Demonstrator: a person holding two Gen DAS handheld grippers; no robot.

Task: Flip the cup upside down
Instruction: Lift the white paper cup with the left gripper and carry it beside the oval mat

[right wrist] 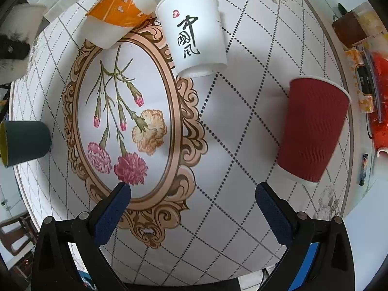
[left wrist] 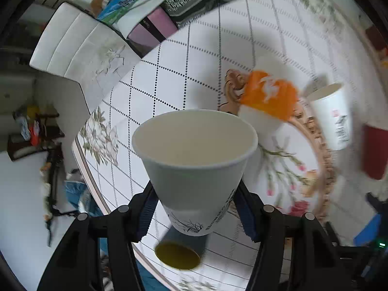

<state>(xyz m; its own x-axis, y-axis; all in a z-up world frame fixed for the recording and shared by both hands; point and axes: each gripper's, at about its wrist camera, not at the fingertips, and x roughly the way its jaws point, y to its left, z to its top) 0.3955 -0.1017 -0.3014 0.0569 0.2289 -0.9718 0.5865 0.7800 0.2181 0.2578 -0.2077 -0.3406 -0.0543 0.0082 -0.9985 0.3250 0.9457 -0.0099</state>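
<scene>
Now the left gripper [left wrist: 195,209] clamps a white ink-sketched paper cup [left wrist: 194,160], mouth up, while the right gripper [right wrist: 192,214] gapes empty.

Open right claw [right wrist: 192,208], inverted cups [right wrist: 196,34], table [right wrist: 230,121]

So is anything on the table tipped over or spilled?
Nothing looks spilled. The cups on the table do not all stand the same way: the calligraphy cup and the orange cup stand rim down, the red cup rim up. The left gripper holds a white cup off the table, mouth open and empty.
</scene>
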